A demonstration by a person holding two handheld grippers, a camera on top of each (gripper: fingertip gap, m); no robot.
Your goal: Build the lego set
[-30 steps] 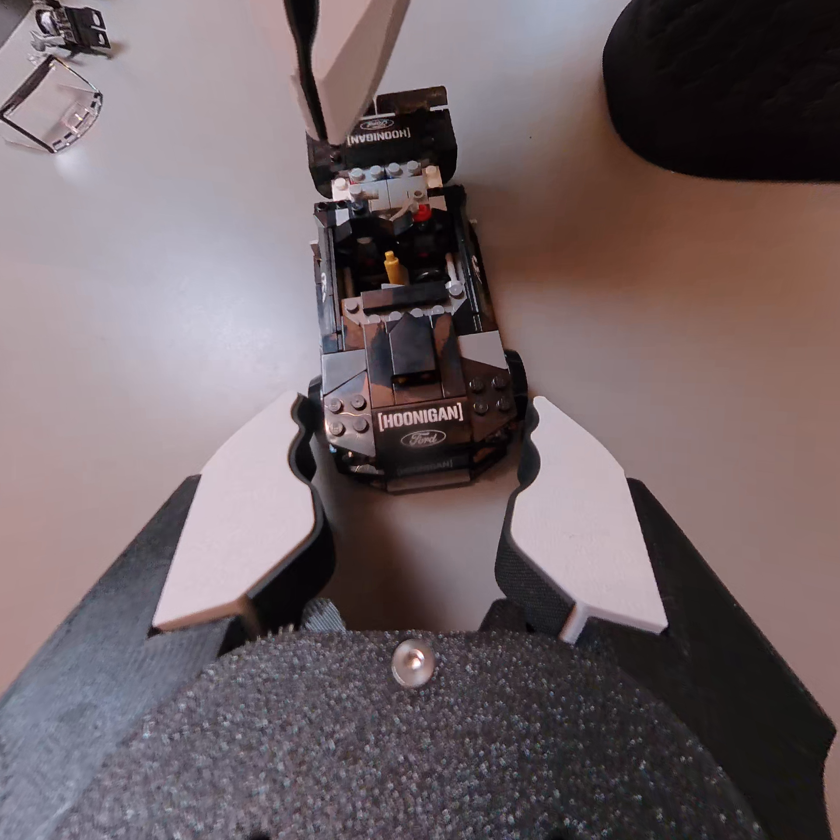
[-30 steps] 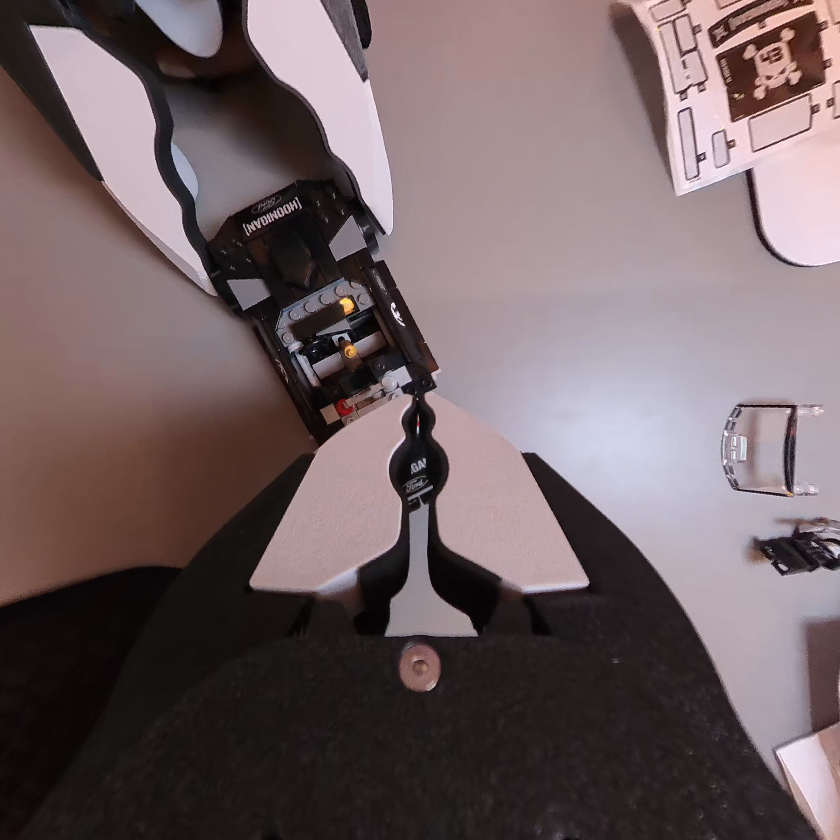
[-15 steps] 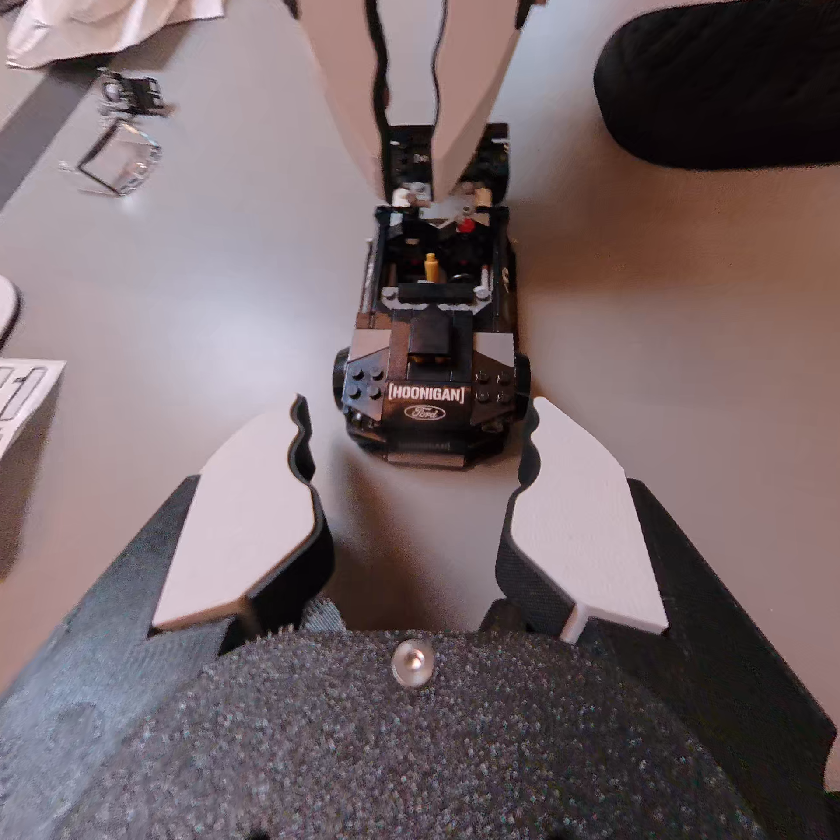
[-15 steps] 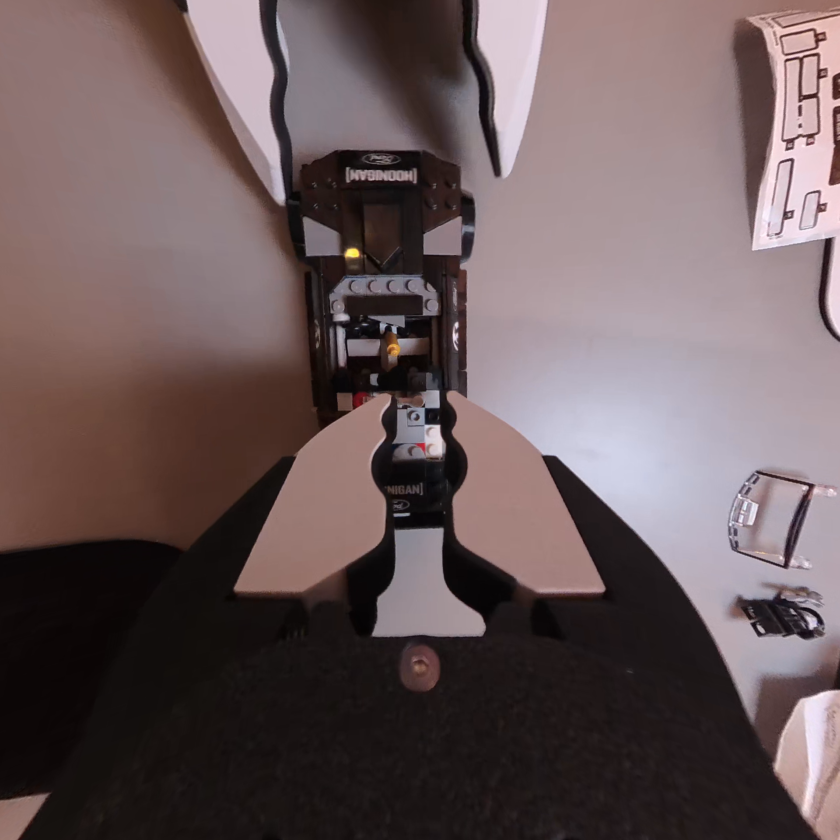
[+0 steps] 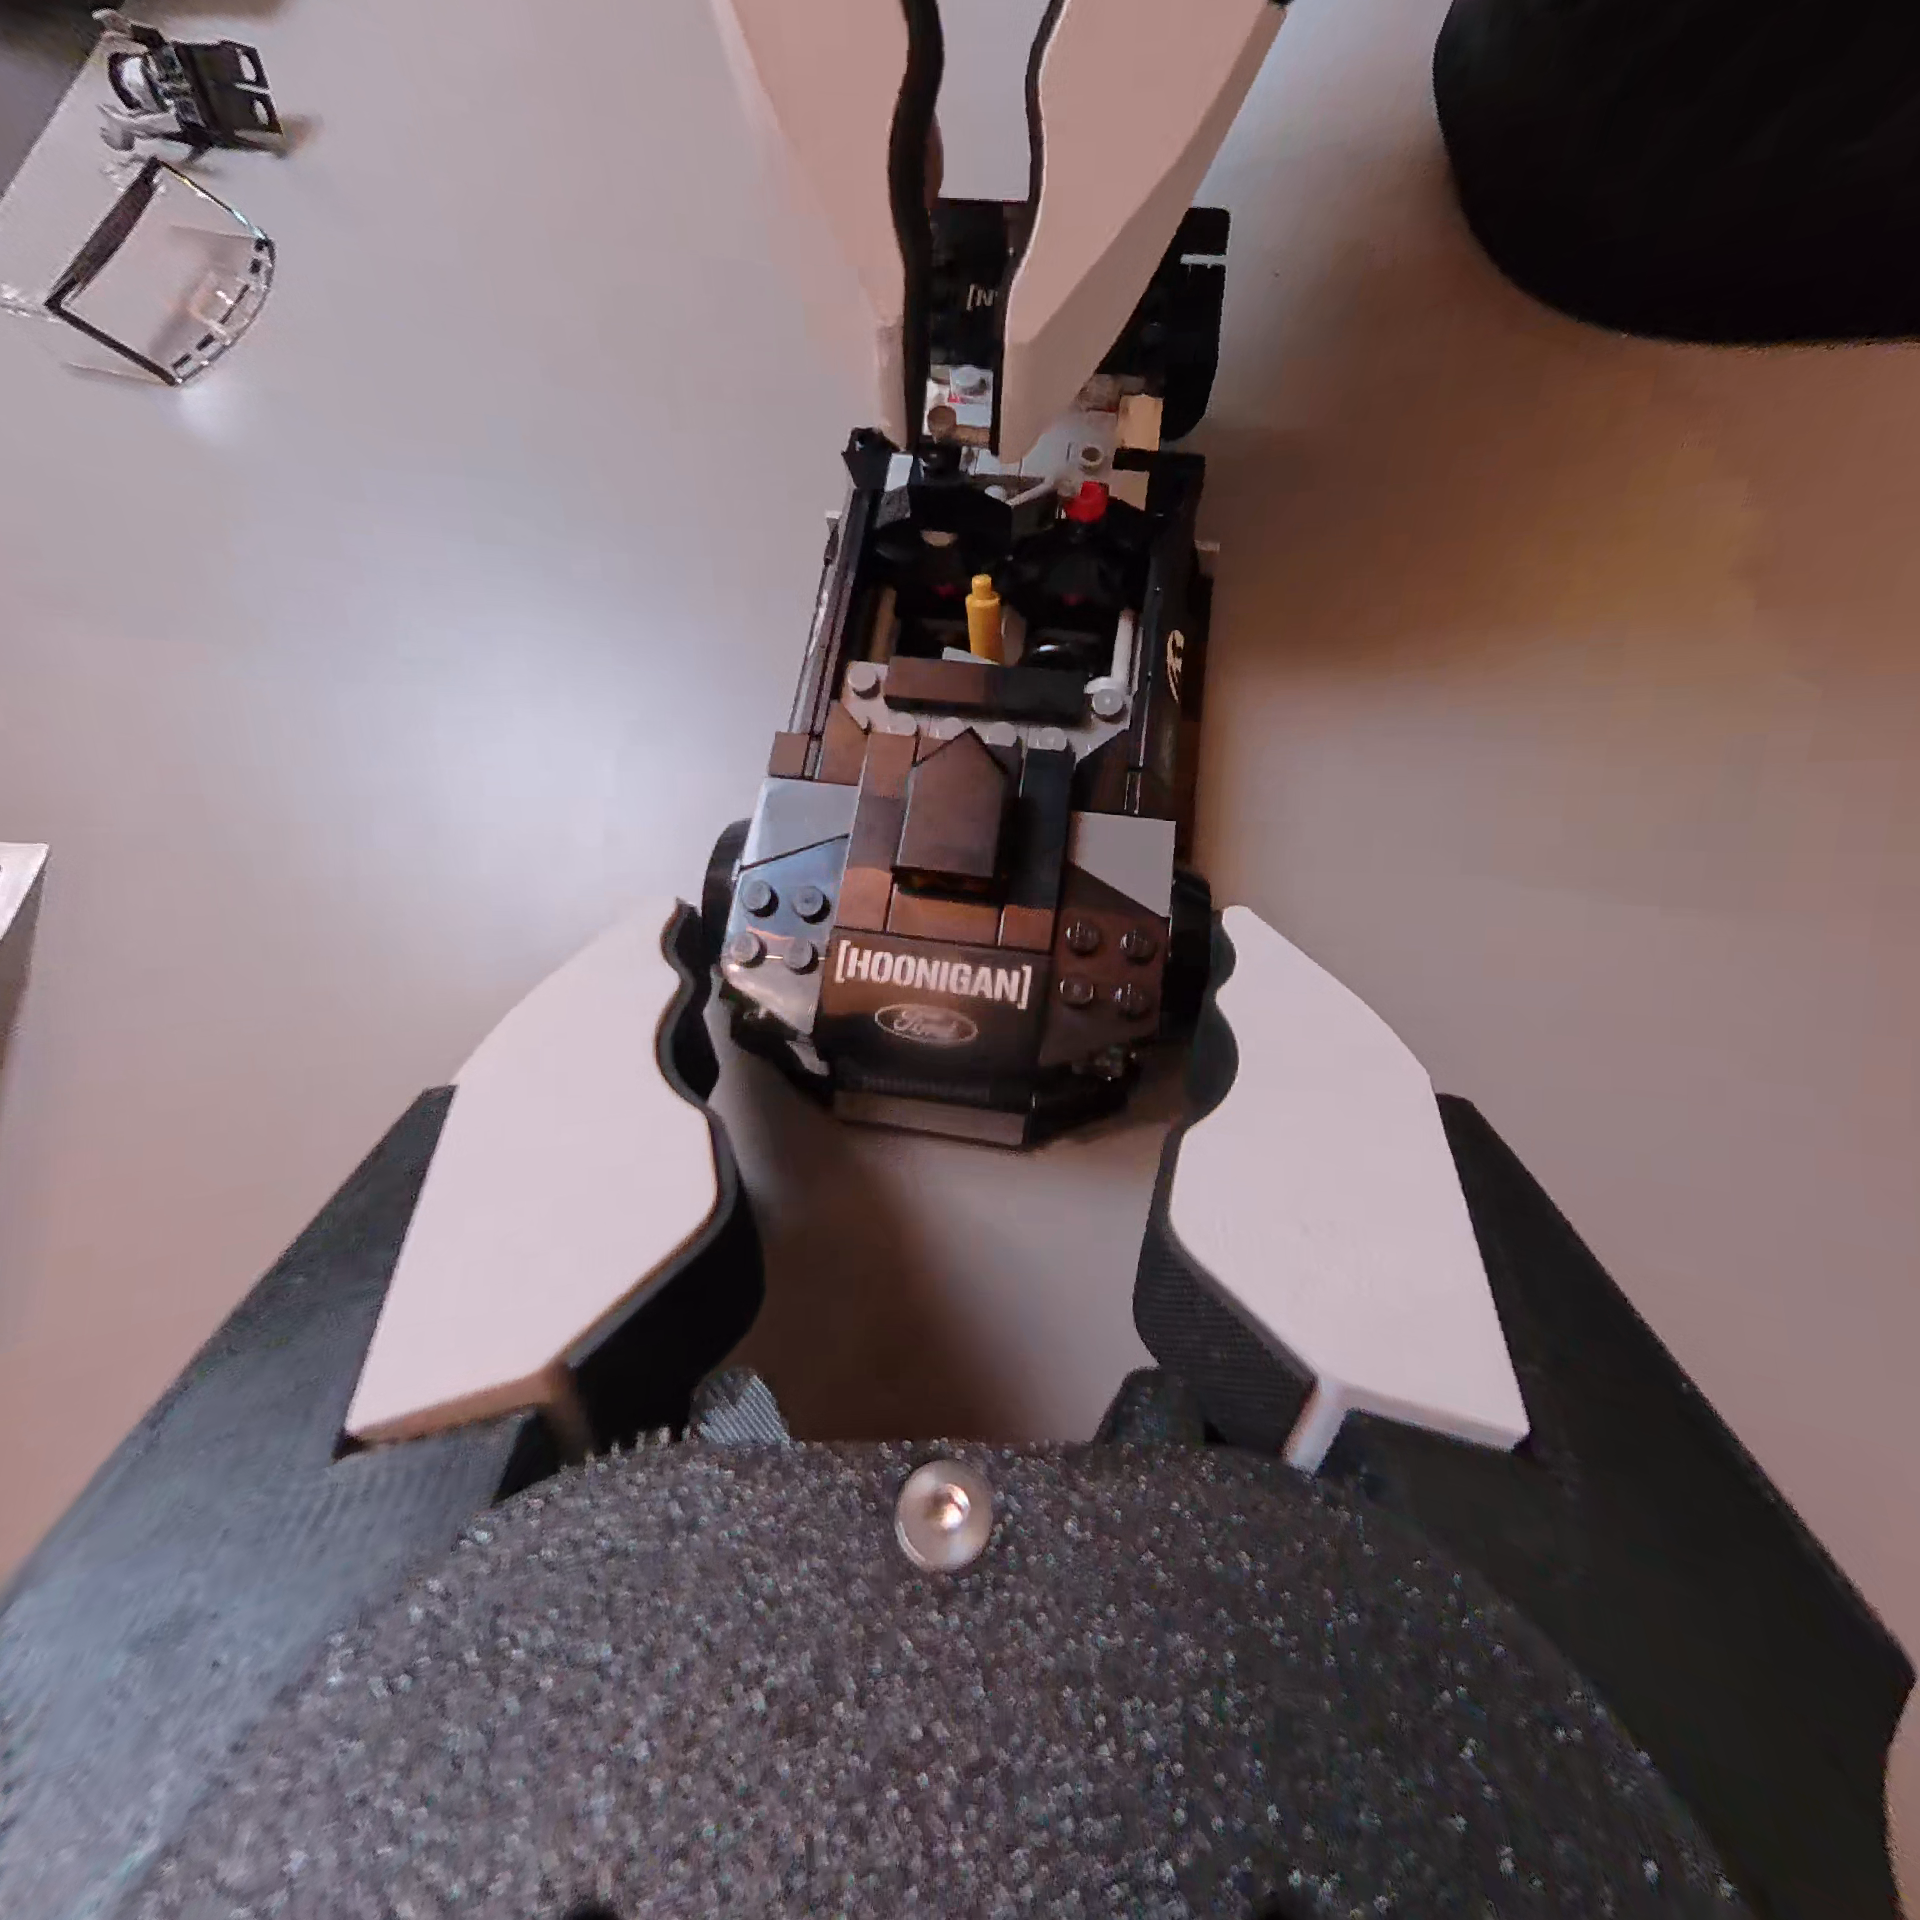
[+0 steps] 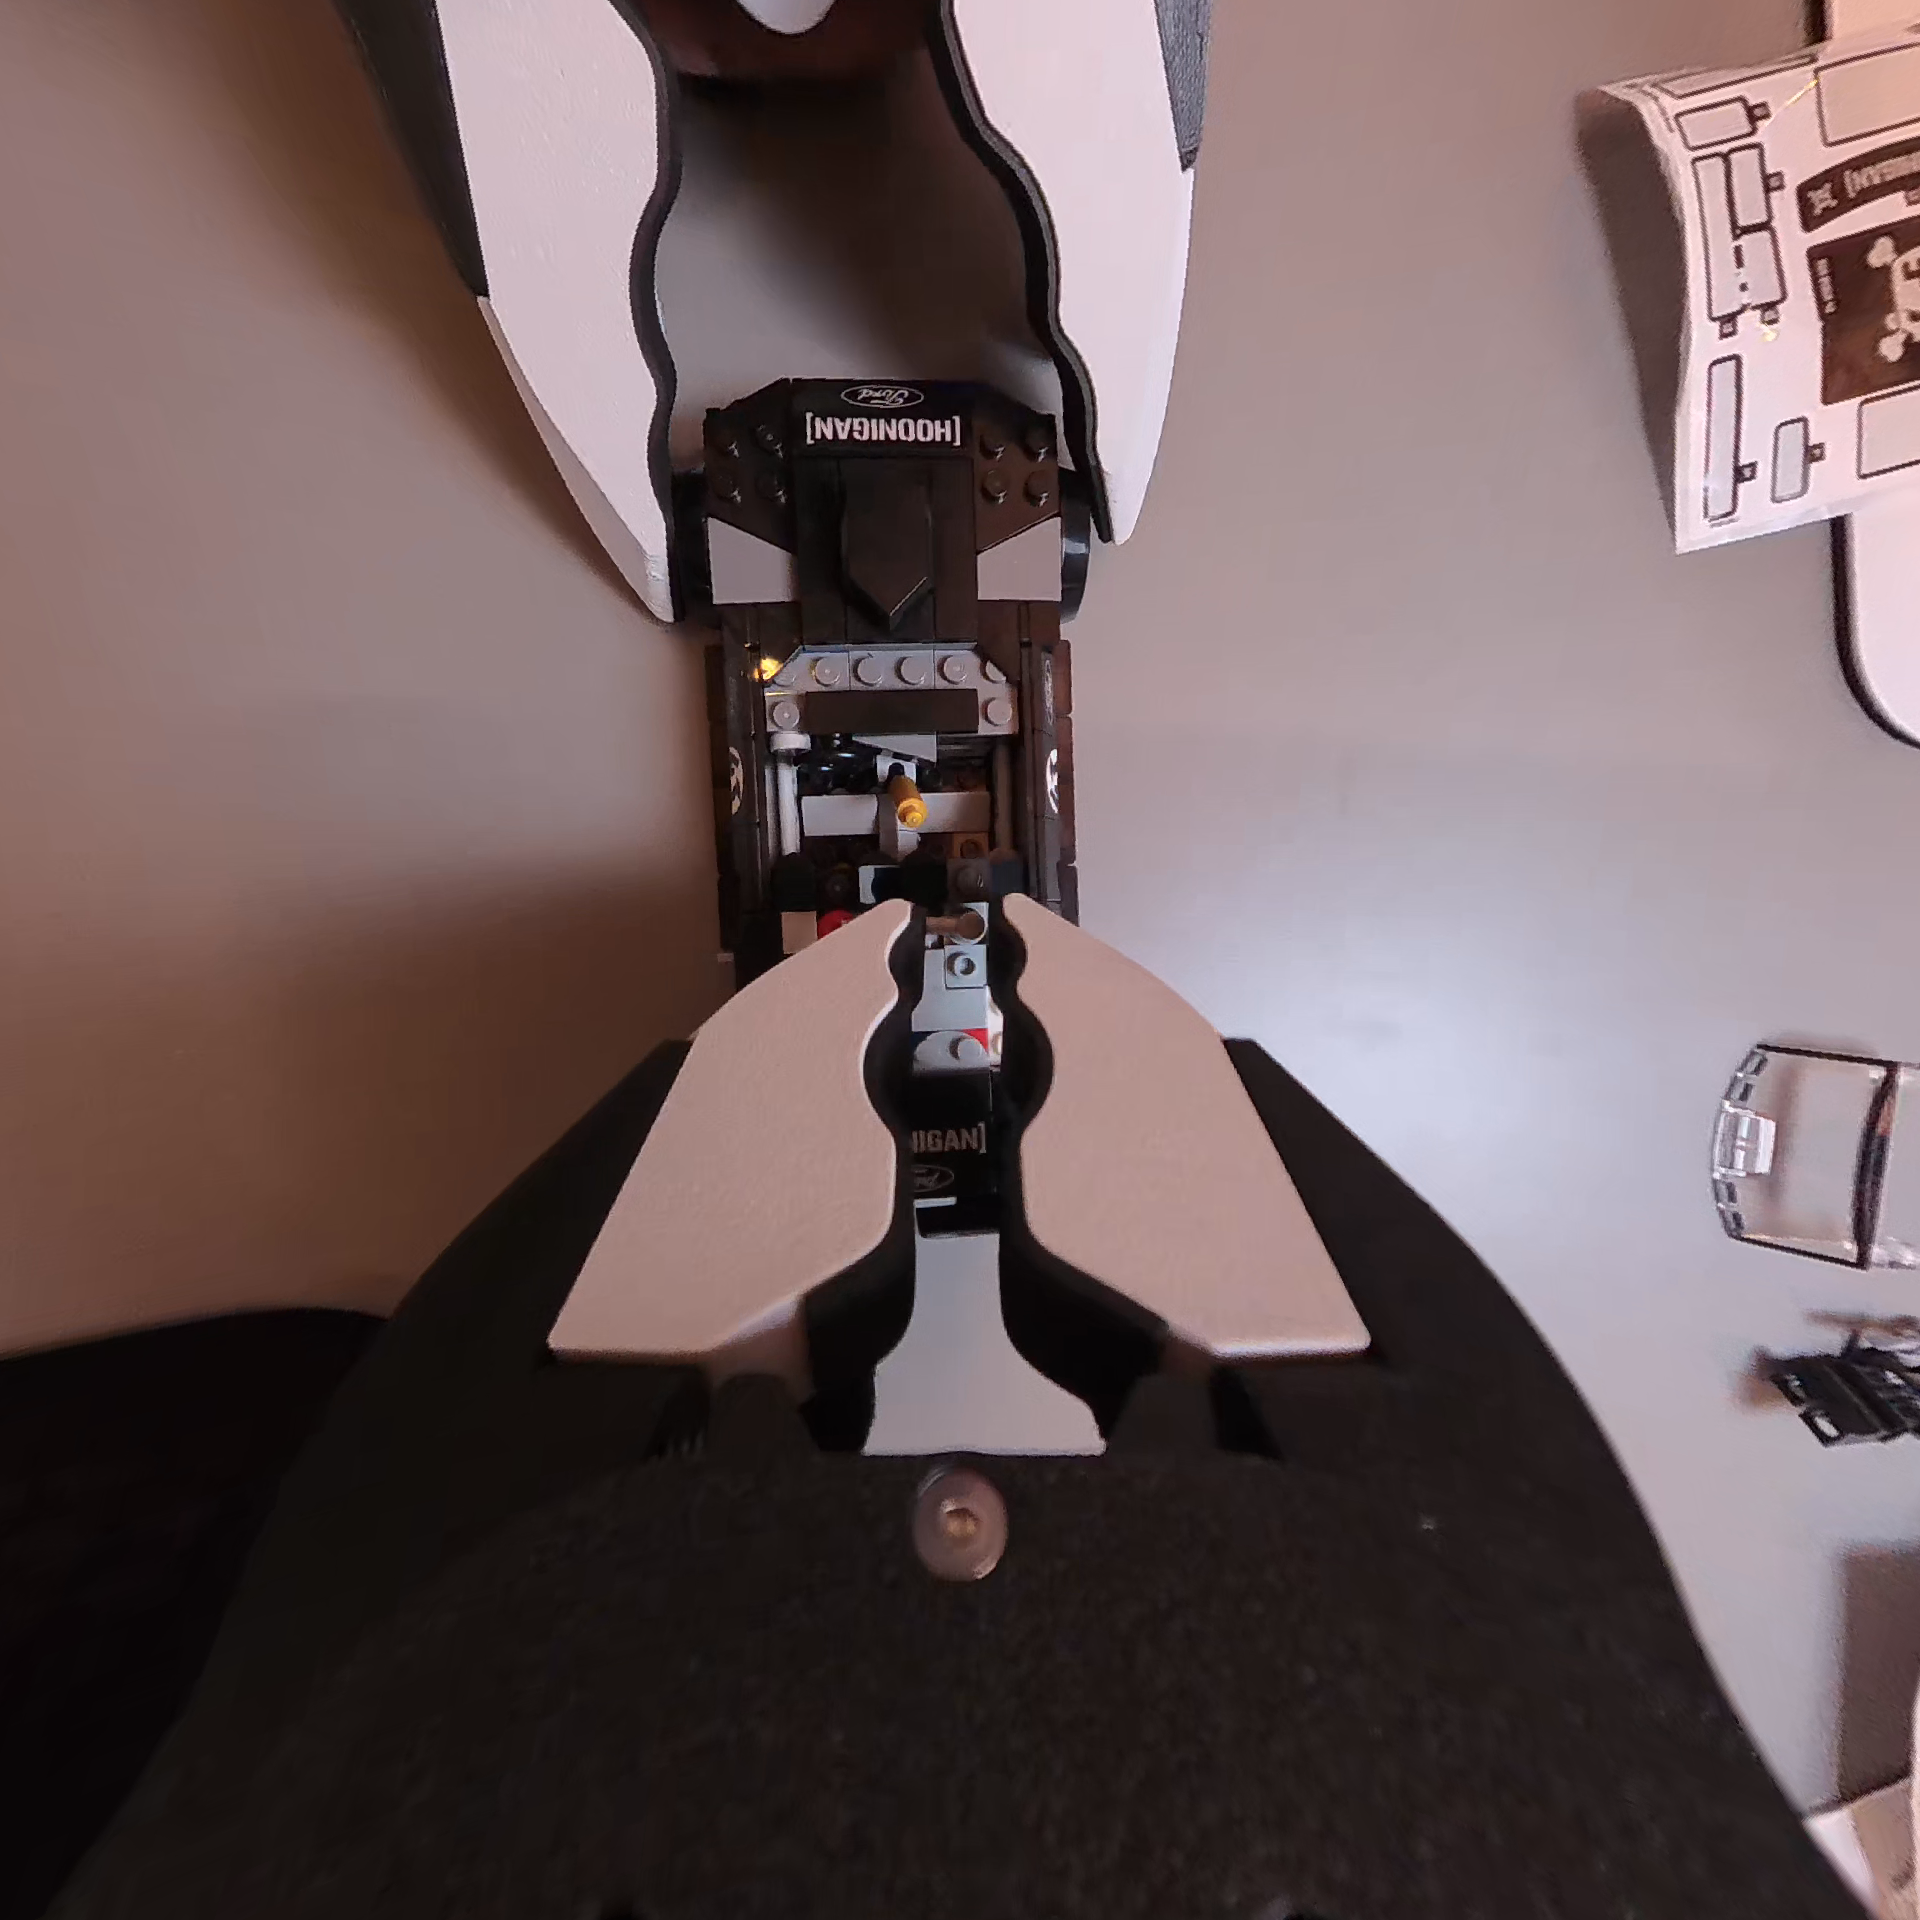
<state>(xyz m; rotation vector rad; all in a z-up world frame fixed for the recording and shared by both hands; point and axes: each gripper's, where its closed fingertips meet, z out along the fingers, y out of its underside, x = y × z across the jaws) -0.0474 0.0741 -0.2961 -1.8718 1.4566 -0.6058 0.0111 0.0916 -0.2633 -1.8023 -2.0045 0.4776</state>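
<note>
The black Lego car [image 5: 966,790] sits on the grey bench [image 5: 436,623], its nose between the spread fingers of the left gripper [image 5: 951,997]; the right gripper [image 6: 956,935], fingers nearly together and gripping nothing visible, hangs over its tail. It looks light, rigid, and apt to shed pieces, so the solid flanks by the front wheels suit a hold best. Bare bench lies along both sides, the clear windscreen piece [image 5: 145,275] well apart.

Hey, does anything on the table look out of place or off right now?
Nothing looks spilled or broken. The lego car sits square on the table with its cockpit open and no roof, while the clear windshield piece lies apart on the table, not fitted.
</note>
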